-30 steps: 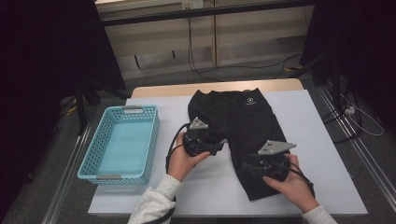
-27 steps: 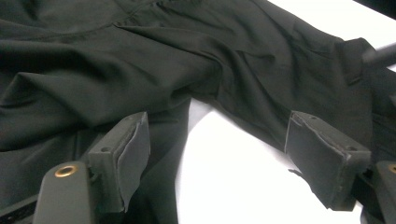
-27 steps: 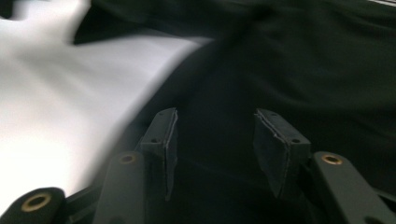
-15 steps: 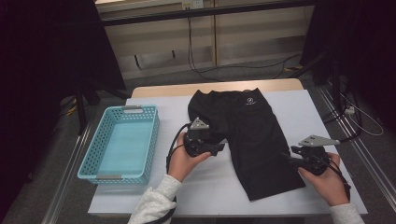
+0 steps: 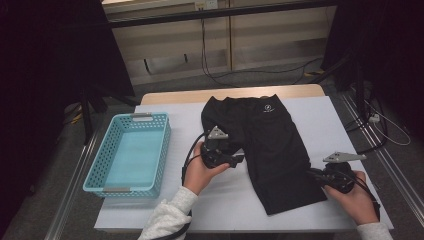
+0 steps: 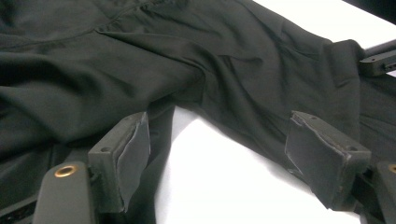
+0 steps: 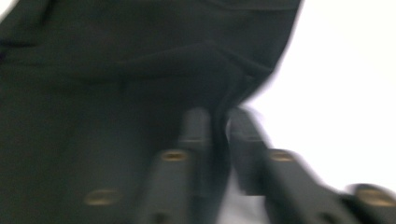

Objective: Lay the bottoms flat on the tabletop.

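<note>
One mark shows: a small white logo (image 5: 267, 108) printed on the waistband of the black shorts (image 5: 272, 150), at the end nearest the desk's far edge (image 5: 230, 93). It is too small to tell whether it is letters or an emblem, and no word, brand name or number can be read on it

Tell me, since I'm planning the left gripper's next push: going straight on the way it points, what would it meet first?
Probably the black shorts: their fabric lies across the left gripper just past its open jaws, though depth is unclear.
</note>
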